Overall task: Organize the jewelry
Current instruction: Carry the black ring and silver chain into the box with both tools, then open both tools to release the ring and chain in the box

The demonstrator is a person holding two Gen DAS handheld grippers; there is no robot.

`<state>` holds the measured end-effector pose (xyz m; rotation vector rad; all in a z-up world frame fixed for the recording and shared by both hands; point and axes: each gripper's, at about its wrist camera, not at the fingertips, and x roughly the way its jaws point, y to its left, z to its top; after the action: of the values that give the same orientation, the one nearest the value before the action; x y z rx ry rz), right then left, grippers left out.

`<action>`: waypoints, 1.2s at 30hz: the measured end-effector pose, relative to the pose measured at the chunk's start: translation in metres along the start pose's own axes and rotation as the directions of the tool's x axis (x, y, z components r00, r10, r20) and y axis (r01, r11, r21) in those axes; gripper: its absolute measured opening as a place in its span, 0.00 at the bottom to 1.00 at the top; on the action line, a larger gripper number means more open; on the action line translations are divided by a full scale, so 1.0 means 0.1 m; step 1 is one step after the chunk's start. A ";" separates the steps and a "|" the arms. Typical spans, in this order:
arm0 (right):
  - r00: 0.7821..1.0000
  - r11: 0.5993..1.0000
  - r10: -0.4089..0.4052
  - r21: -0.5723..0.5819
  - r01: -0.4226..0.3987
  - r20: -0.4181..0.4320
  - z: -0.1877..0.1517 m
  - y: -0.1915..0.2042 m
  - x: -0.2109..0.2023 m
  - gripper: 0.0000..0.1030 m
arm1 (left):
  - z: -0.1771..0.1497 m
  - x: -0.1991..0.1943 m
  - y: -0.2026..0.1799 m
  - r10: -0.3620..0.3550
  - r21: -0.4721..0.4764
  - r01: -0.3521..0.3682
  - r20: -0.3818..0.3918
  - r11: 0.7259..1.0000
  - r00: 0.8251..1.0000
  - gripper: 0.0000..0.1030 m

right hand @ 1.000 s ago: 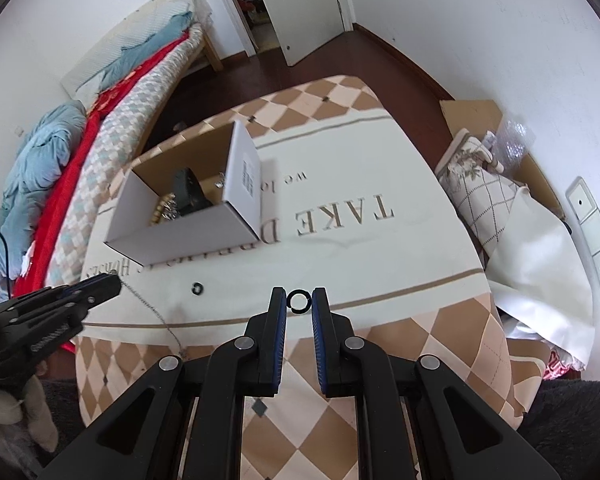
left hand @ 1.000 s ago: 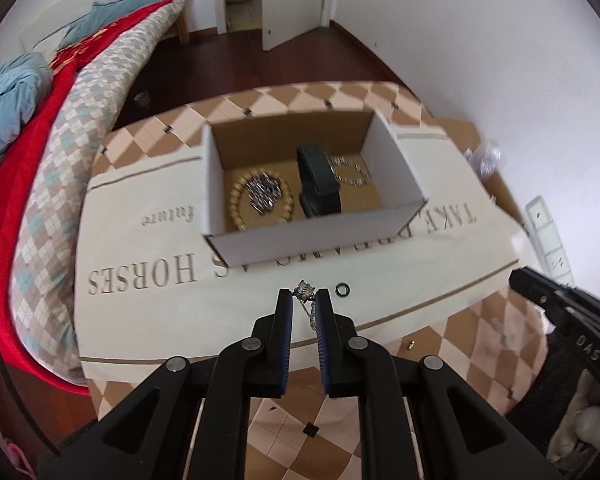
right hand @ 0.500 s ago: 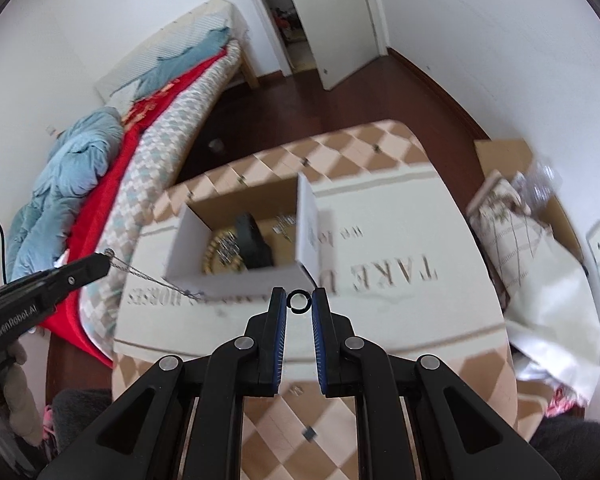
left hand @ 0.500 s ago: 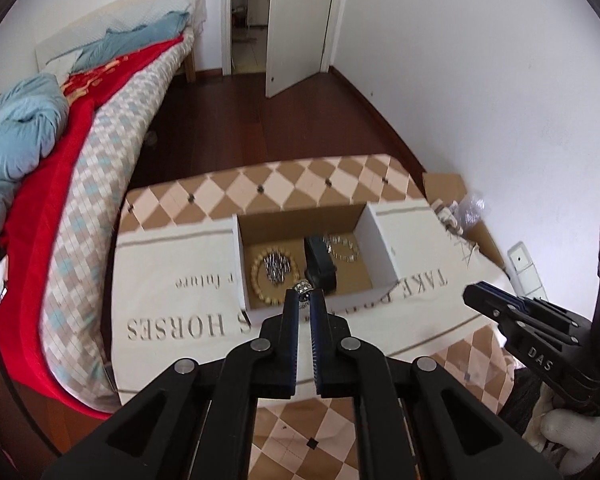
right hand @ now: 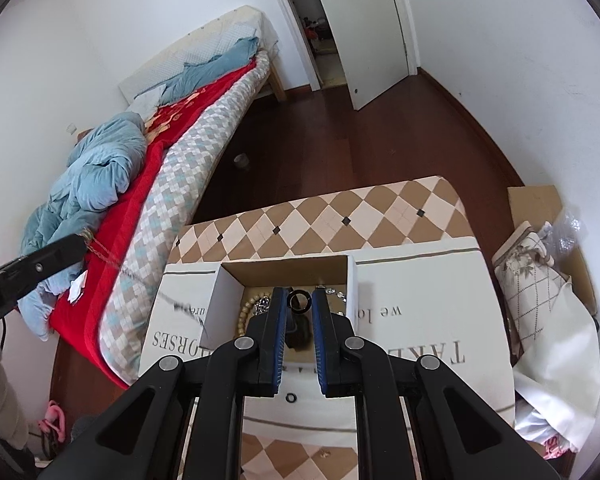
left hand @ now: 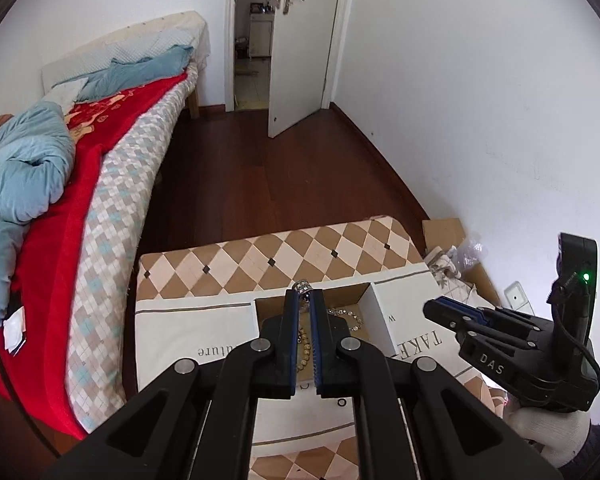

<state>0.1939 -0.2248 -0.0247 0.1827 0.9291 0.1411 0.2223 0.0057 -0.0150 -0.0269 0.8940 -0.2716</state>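
My left gripper [left hand: 305,294] is shut on a silver chain necklace [left hand: 302,287], held high above the open cardboard box [left hand: 380,322]. In the right wrist view the chain [right hand: 112,260] hangs from the left gripper down toward the cloth. My right gripper [right hand: 299,300] is shut on a black ring [right hand: 299,303], above the box [right hand: 352,280]. The box holds a beaded bracelet [right hand: 246,310], a silver chain [right hand: 264,303] and a crystal bracelet [left hand: 346,314]. Another black ring [right hand: 290,397] lies on the cloth in front of the box.
The box stands on a white printed cloth [right hand: 420,312] over a checked table [right hand: 320,216]. A bed with red and blue bedding [left hand: 60,184] is on the left. Cardboard and bags [right hand: 540,264] lie by the right wall. An open door [left hand: 300,48] is behind.
Both grippers have risen well above the table with their pieces, and the box now sits lower and smaller in view. The chain has lifted off the cloth.
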 end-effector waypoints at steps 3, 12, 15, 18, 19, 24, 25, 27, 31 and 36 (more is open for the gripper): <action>0.999 1.000 0.002 -0.005 -0.003 -0.037 0.07 0.01 0.18 0.13 | -0.01 0.17 0.04 -0.003 -0.005 0.002 -0.038 1.000 0.999 0.03; 0.981 1.000 0.002 -0.021 -0.007 -0.194 0.13 0.00 0.82 0.13 | -0.29 0.76 0.22 -0.017 -0.063 0.005 -0.190 0.998 0.982 0.03; 0.970 1.000 0.002 -0.014 -0.005 -0.241 0.11 -0.02 0.99 0.13 | -0.40 0.98 0.28 -0.004 -0.071 -0.014 -0.243 0.997 0.970 0.03; 0.961 1.000 -0.011 -0.010 0.009 -0.276 0.09 -0.05 1.13 0.13 | -0.48 1.15 0.34 0.006 -0.091 -0.033 -0.285 0.995 0.959 0.05; 0.957 1.000 -0.020 -0.012 0.017 -0.289 0.09 -0.06 1.18 0.13 | -0.49 1.20 0.36 0.025 -0.094 -0.055 -0.296 0.994 0.955 0.07; 0.950 0.999 -0.047 -0.009 0.046 -0.309 0.10 -0.09 1.22 0.15 | -0.49 1.30 0.42 0.095 -0.086 -0.128 -0.310 0.988 0.946 0.10; 0.949 0.999 -0.051 -0.012 0.050 -0.310 0.10 -0.10 1.21 0.20 | -0.48 1.30 0.43 0.104 -0.087 -0.136 -0.305 0.987 0.947 0.17; 0.950 0.998 -0.058 -0.011 0.057 -0.307 0.11 -0.11 1.19 0.32 | -0.45 1.28 0.44 0.124 -0.086 -0.155 -0.291 0.984 0.949 0.48; 0.952 0.997 -0.076 -0.009 0.076 -0.298 0.11 -0.13 1.14 0.41 | -0.41 1.22 0.46 0.182 -0.071 -0.205 -0.248 0.976 0.952 0.79; 0.948 0.987 -0.160 -0.056 0.150 -0.276 0.08 -0.10 1.05 0.66 | -0.40 1.19 0.49 0.219 -0.056 -0.236 -0.223 0.970 0.950 0.94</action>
<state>0.2625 -0.2145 -0.1047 0.0573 1.2182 0.0372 0.2732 0.0276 -0.1379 0.0306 1.1137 -0.0211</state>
